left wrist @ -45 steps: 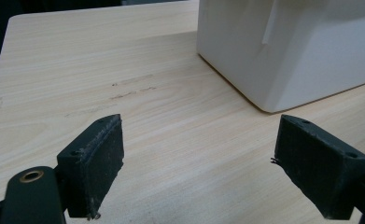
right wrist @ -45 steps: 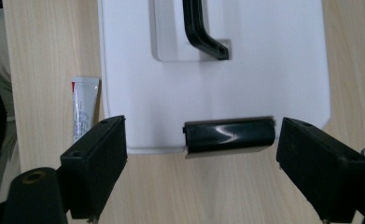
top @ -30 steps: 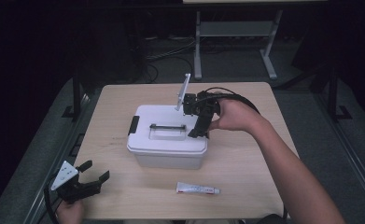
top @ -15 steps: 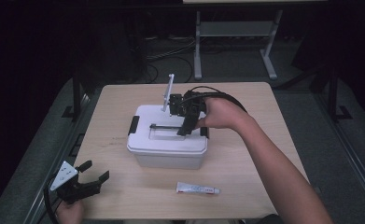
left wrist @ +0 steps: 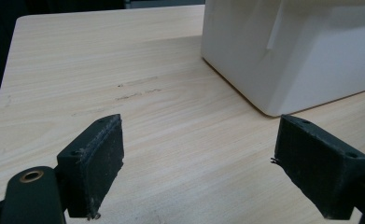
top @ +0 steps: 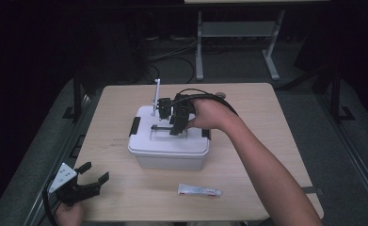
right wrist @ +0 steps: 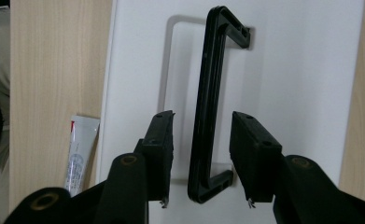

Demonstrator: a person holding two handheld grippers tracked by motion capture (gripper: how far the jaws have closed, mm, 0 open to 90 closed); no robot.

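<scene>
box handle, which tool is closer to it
Right. The right tool straddles the handle on the box; the left tool sits open at the table's near-left corner.

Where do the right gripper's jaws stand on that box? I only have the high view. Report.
Observer: The right gripper is open, one jaw on each side of the black handle on the white box, with a gap on both sides.
Operator: Now check the left gripper's jaws.
Observer: The left gripper is wide open over the bare table, holding nothing. A lower corner of the white box lies ahead of it.
</scene>
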